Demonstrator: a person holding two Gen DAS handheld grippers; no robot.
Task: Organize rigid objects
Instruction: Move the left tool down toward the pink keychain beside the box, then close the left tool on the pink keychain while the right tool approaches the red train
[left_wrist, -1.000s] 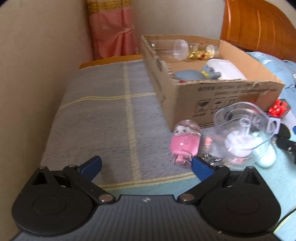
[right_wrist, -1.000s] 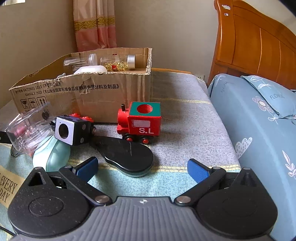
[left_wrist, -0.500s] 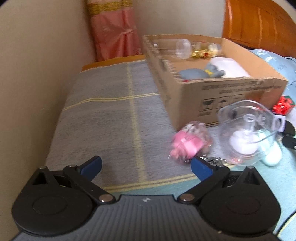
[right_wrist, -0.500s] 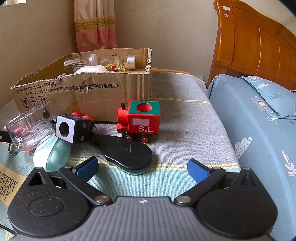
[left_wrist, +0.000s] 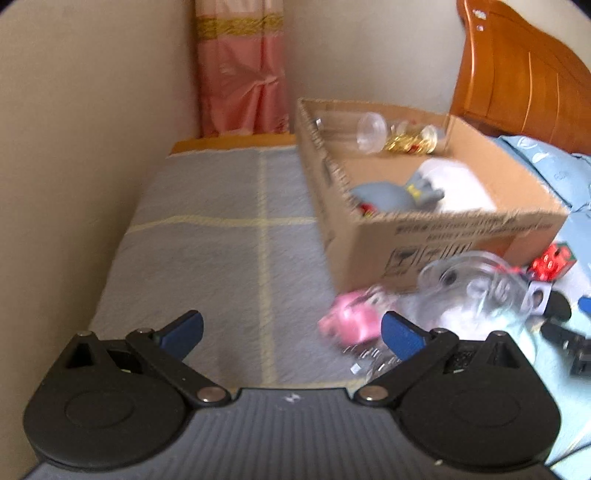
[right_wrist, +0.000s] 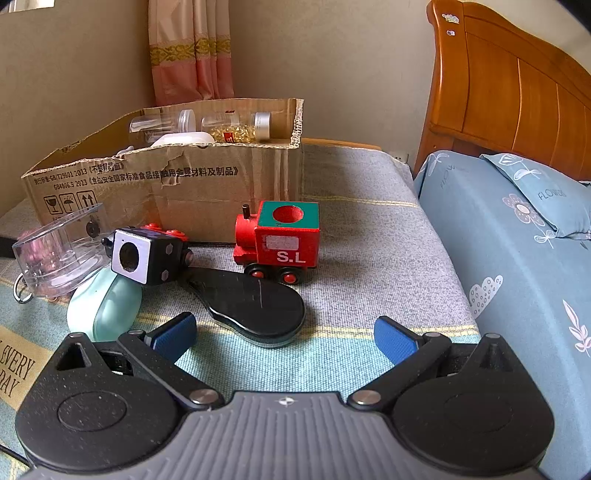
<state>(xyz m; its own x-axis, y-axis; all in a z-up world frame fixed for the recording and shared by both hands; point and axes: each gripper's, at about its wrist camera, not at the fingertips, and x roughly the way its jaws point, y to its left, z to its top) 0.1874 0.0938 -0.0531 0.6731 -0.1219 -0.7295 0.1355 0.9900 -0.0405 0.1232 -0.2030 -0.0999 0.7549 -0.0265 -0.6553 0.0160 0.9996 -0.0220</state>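
Observation:
A cardboard box (left_wrist: 439, 240) (right_wrist: 207, 177) holds clear jars, a grey toy and a white item. In front of it lie a pink keychain toy (left_wrist: 349, 321), a clear plastic container (left_wrist: 476, 291) (right_wrist: 59, 251), a mint oval case (right_wrist: 105, 308), a black block car (right_wrist: 147, 256), a red toy train (right_wrist: 280, 240) and a black oval case (right_wrist: 255, 306). My left gripper (left_wrist: 291, 330) is open over the grey blanket, the pink toy just beyond its right finger. My right gripper (right_wrist: 284, 332) is open, with the black oval case just ahead between its fingers.
A beige wall (left_wrist: 66, 147) runs along the left side of the bed. A pink curtain (left_wrist: 242, 74) hangs behind the box. The wooden headboard (right_wrist: 517, 96) and a blue floral pillow (right_wrist: 517, 236) rise on the right. Open grey blanket (left_wrist: 221, 240) lies left of the box.
The left gripper has risen and swung, so the box and the pink toy sit further right and lower in its view, now blurred. The right gripper has edged slightly forward.

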